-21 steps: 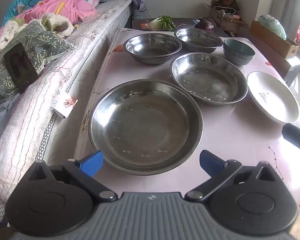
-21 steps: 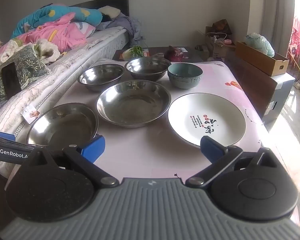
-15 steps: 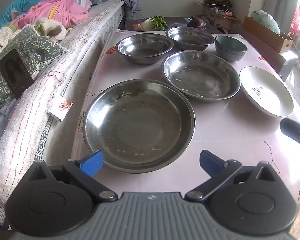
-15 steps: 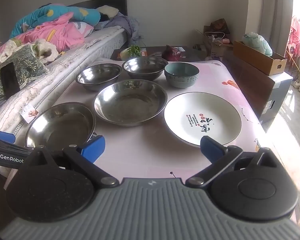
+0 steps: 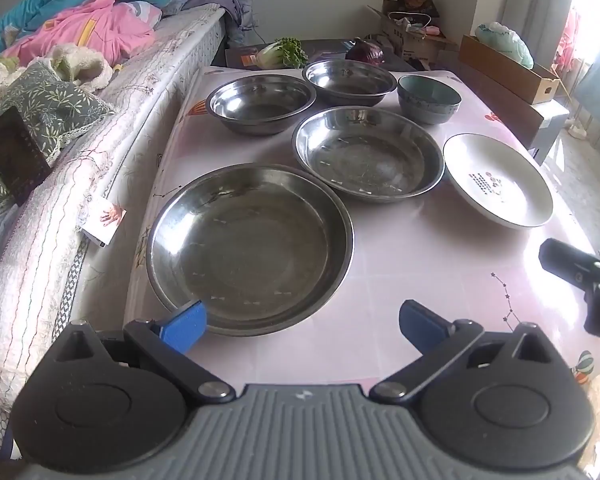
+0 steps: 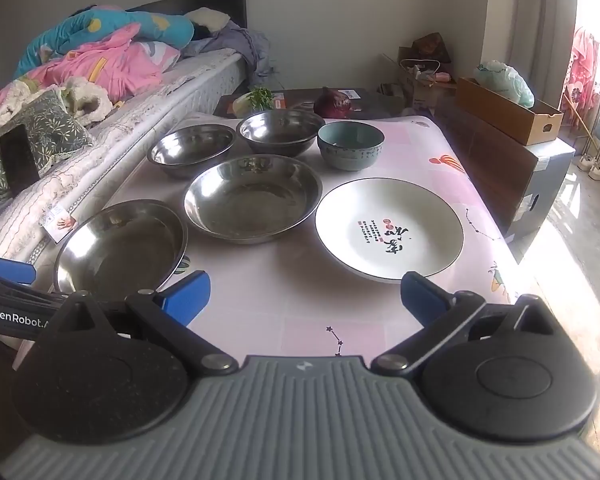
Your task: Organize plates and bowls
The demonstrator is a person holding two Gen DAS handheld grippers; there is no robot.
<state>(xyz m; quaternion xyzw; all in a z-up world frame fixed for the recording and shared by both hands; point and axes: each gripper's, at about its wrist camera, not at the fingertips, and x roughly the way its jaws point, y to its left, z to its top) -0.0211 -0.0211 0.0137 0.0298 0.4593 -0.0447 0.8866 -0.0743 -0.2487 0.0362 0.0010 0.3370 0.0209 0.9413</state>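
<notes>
On the pink table [image 5: 420, 264] [image 6: 292, 304] lie a large steel plate [image 5: 248, 248] [image 6: 120, 248], a deeper steel dish [image 5: 366, 154] [image 6: 254, 198], two steel bowls [image 5: 260, 102] [image 5: 348, 80] at the back, a teal ceramic bowl [image 5: 428, 98] [image 6: 350, 146] and a white plate with writing [image 5: 498, 178] [image 6: 388, 228]. My left gripper [image 5: 302, 324] is open just in front of the large steel plate's near rim. My right gripper [image 6: 304, 298] is open over the near table, short of the white plate. Nothing is between either pair of fingers.
A bed [image 5: 80, 184] with bedding and a phone [image 5: 16, 160] runs along the table's left edge. Vegetables [image 5: 284, 52] sit on a dark stand behind the table. A cardboard box [image 6: 508, 114] on a cabinet stands to the right.
Both cameras have tilted or pulled back a little, so the dishes sit slightly lower and farther in view. Both grippers stay open and no dish has moved.
</notes>
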